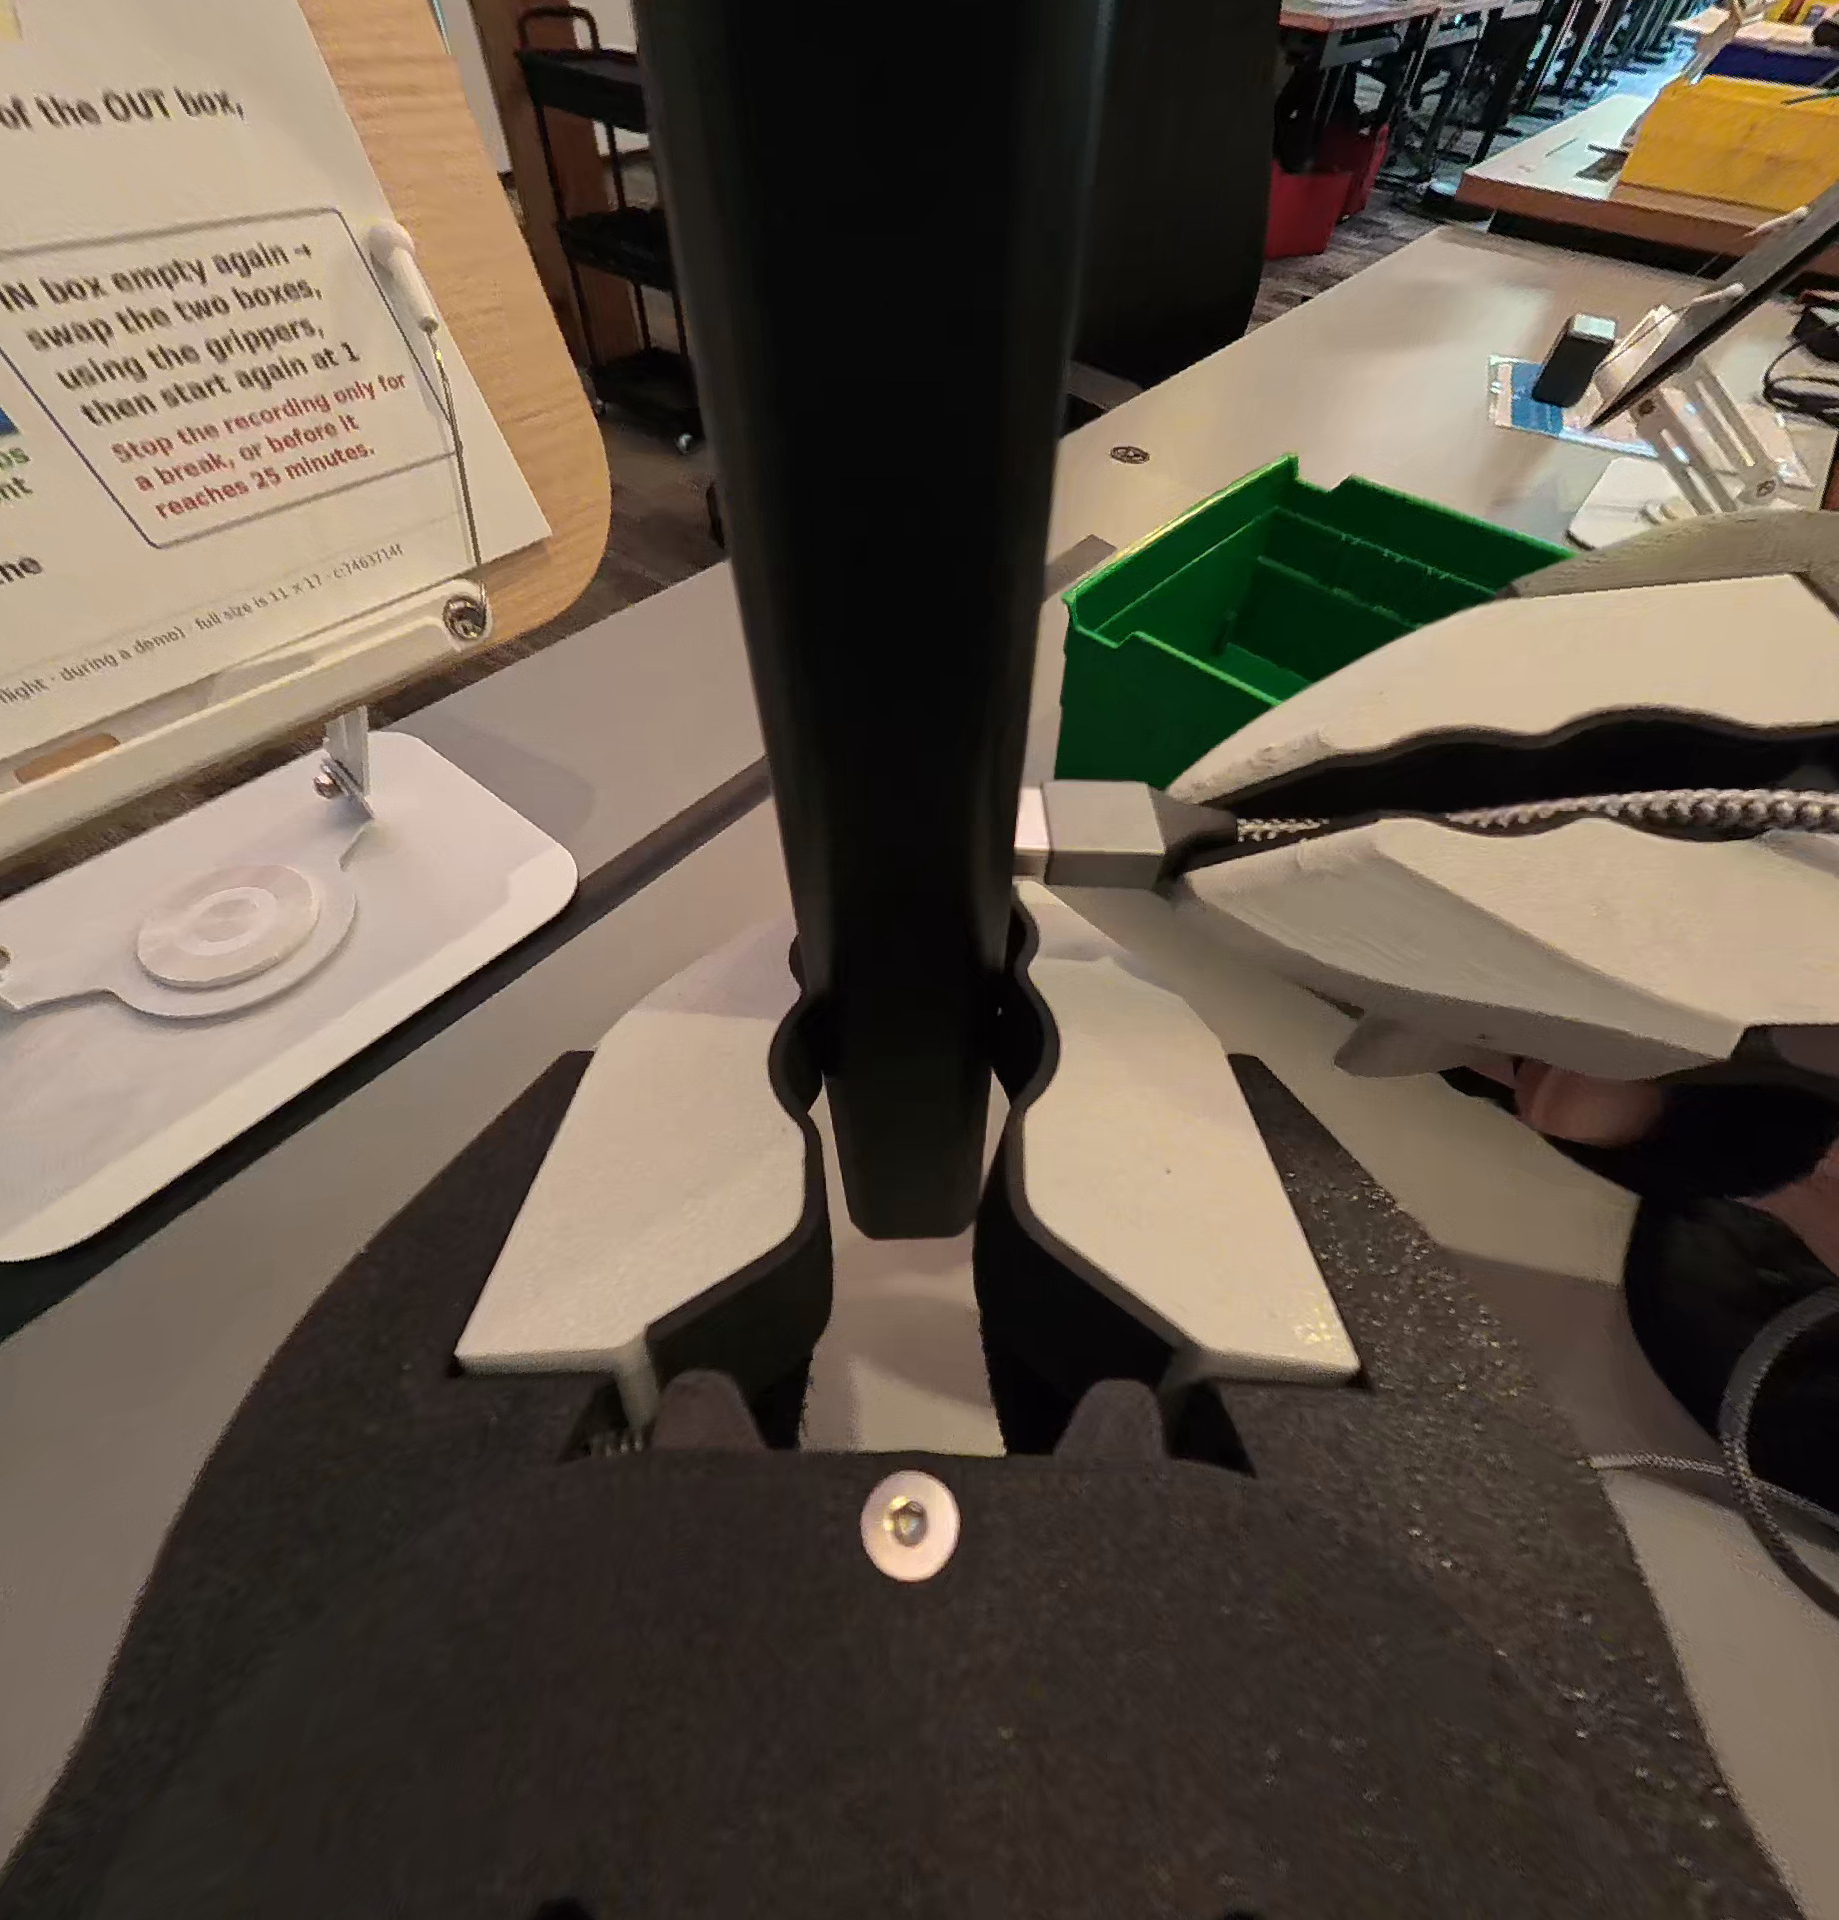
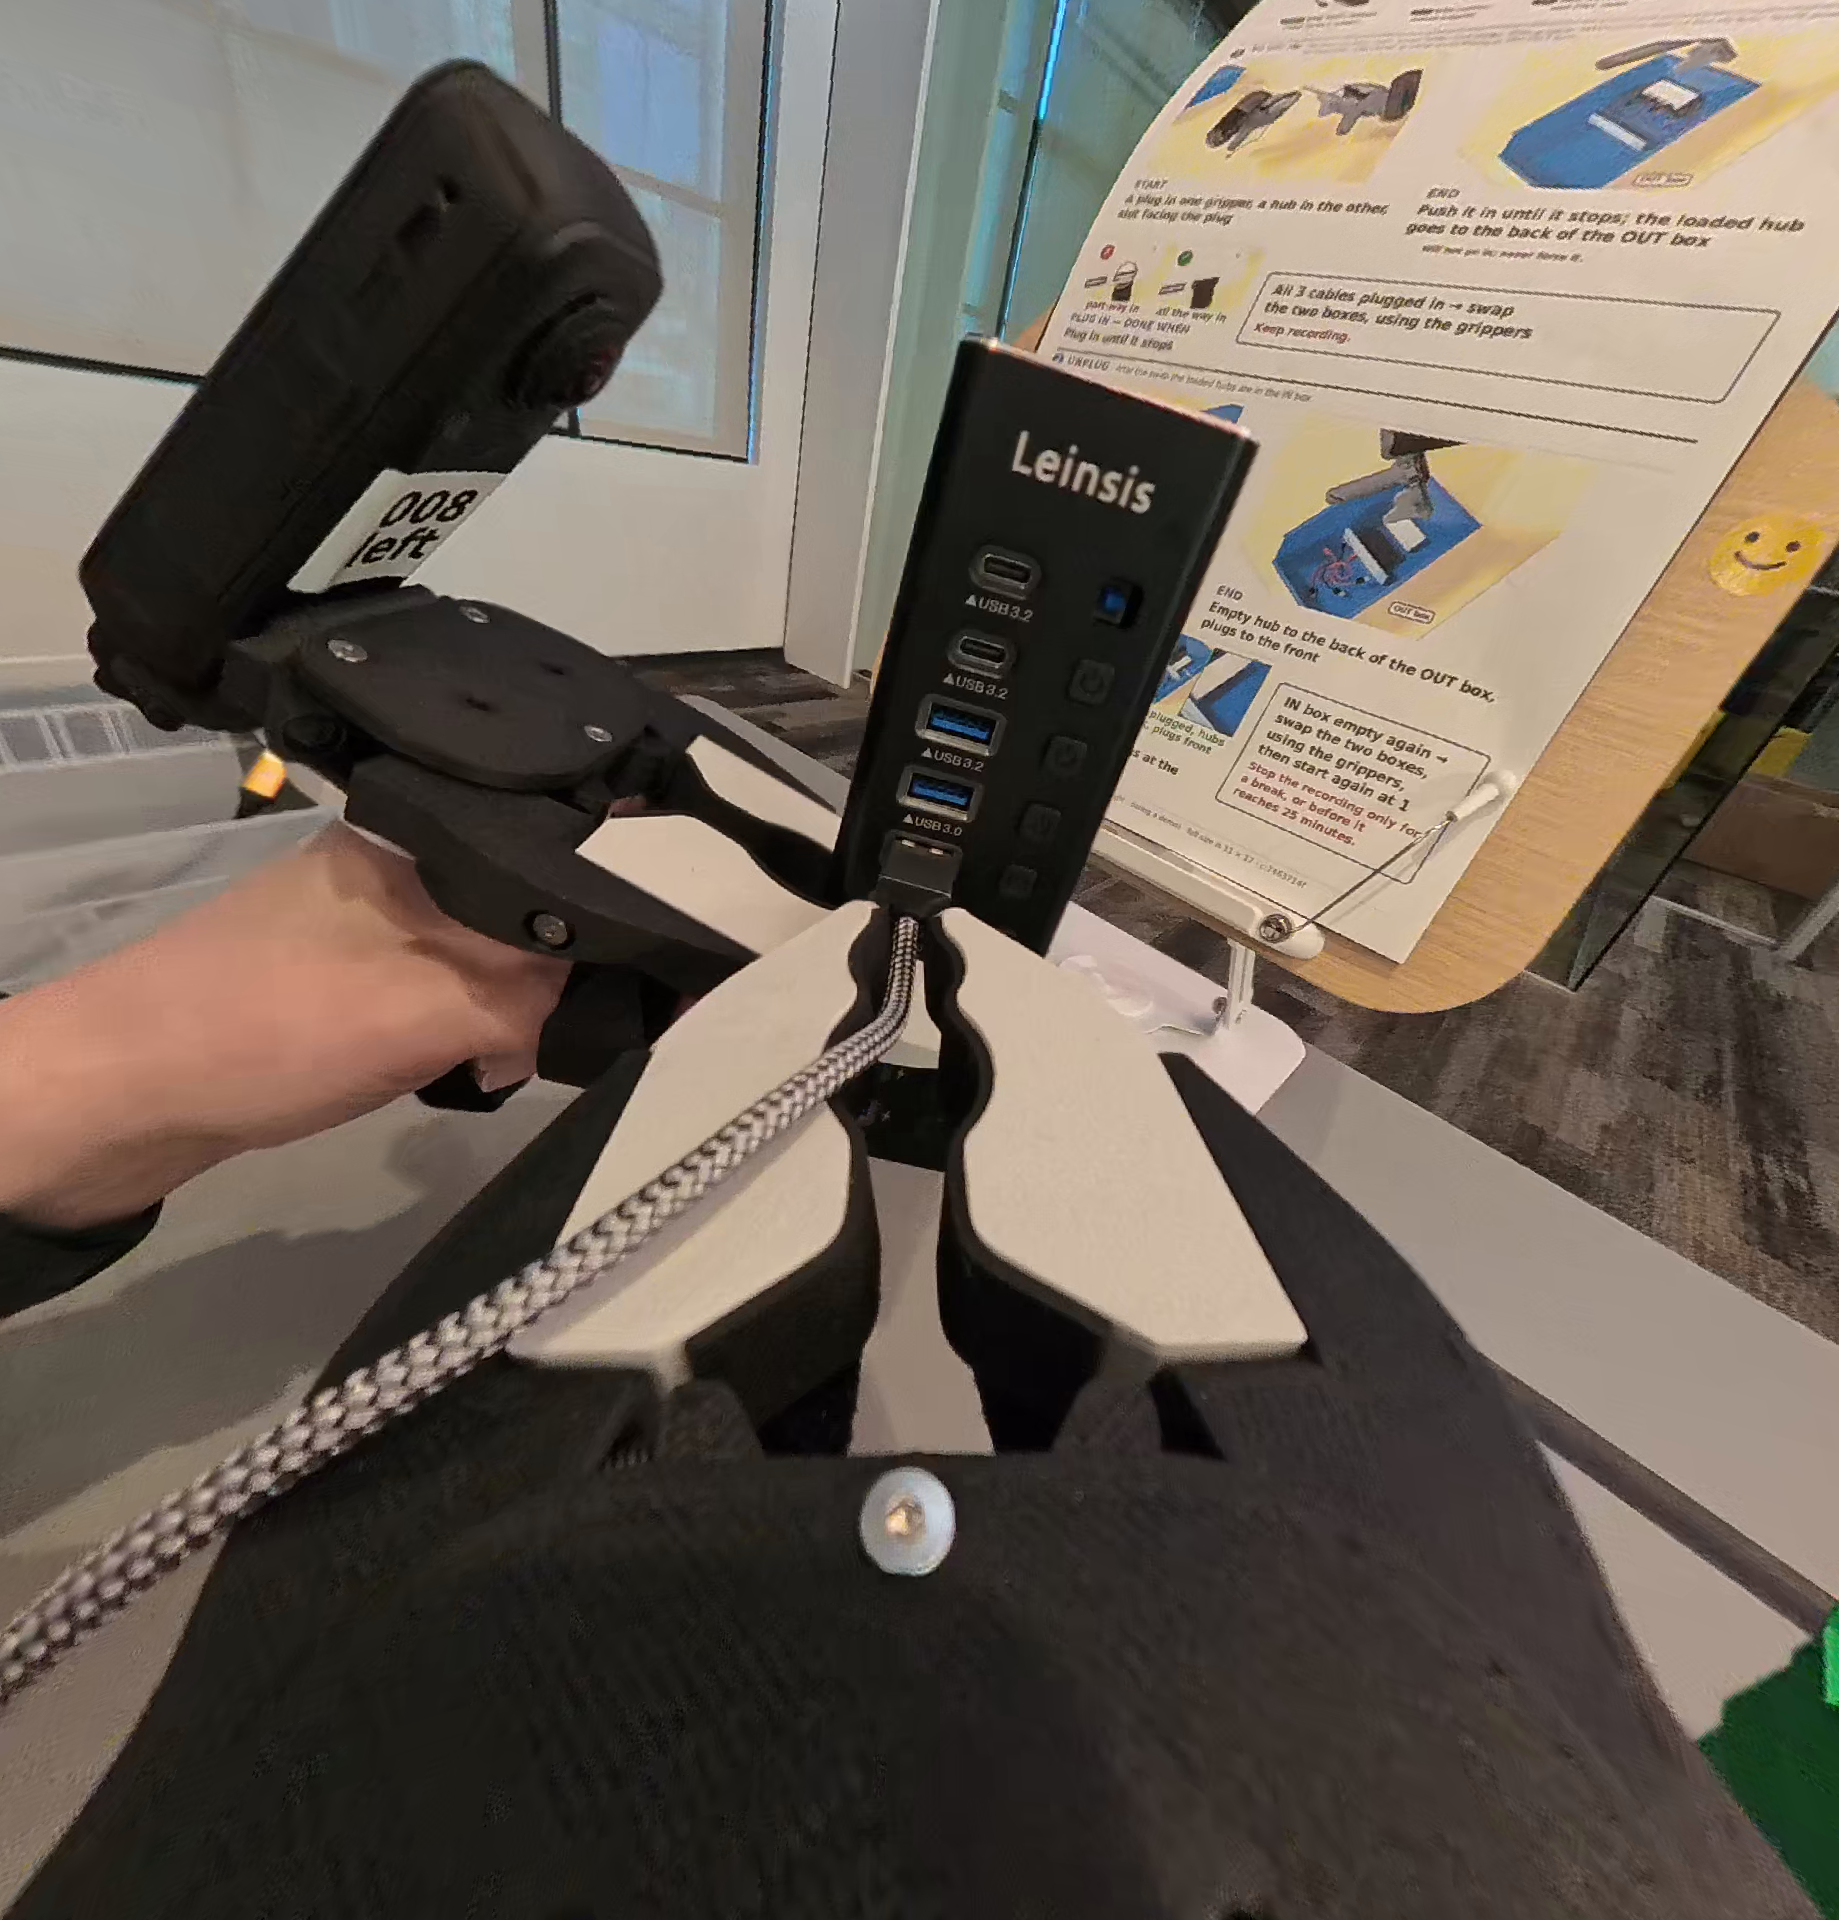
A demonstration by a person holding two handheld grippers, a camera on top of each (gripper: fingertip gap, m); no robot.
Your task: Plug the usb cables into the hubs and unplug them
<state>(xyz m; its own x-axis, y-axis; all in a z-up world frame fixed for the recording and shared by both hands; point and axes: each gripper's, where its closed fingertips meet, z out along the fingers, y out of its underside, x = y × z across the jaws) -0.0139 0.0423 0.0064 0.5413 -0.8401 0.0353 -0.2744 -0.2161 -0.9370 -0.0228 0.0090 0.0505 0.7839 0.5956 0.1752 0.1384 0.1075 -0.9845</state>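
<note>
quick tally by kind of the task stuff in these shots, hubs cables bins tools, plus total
black upright usb hub: 1
grey-and-white braided usb cable: 1
green plastic bin: 1
handheld two-finger tool: 2, left tool and right tool
total: 5

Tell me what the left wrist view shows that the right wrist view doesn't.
Only the left wrist view shows the inside of the green bin and the gap between the plug's metal tip and the hub. Only the right wrist view shows the hub's port face and the person's hand. Both show the hub, braided cable and instruction sheet.
</note>
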